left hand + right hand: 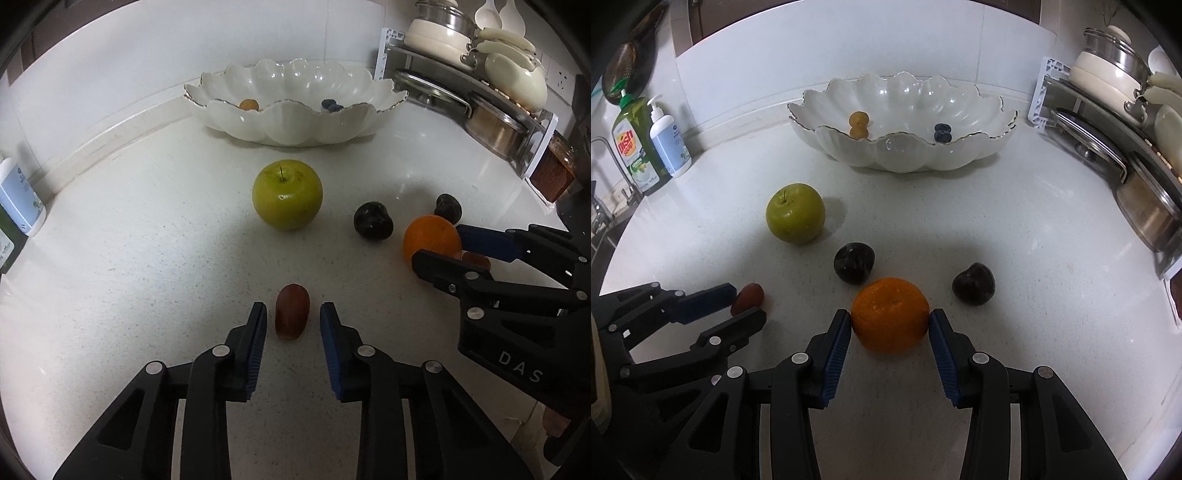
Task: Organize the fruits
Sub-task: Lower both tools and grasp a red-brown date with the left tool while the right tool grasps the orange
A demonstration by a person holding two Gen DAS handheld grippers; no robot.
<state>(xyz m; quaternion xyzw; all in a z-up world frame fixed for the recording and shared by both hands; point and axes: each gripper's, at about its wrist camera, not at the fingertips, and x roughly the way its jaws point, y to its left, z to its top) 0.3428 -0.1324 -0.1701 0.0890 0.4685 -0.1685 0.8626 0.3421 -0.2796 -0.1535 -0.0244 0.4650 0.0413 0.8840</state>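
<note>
fruits lie scattered on the pale speckled stone counter (129,277), in front of the wide scalloped white ceramic bowl with a thin gold rim (905,155), which stands at the back near the wall and already holds a small yellow-brown fruit (858,119) on its left side and a pair of dark blueberries (942,133) on its right. the round green apple with a short stem (287,194) is the biggest loose piece and sits between the bowl and the grippers, untouched. next in size, the round orange tangerine (891,314) is between the blue-padded fingers of the right gripper (891,325), and both pads look pressed against its flanks, so that claw reads as gripping it while it rests on the counter. two dark, nearly black plums flank it, one (854,268) just behind and to its left, the other (973,283) off to its right. smallest is the oval reddish-brown grape (291,312), which lies straight ahead of the left gripper (293,325), its long axis running along the fingers and toward the apple. the left claw's pads stand on either side of the grape with a sliver of counter showing on each side, so it is narrow but not yet clamped. the left hand is plainly the nearer one for this fruit; a squeeze across its short axis seems to be what the next move needs.
</note>
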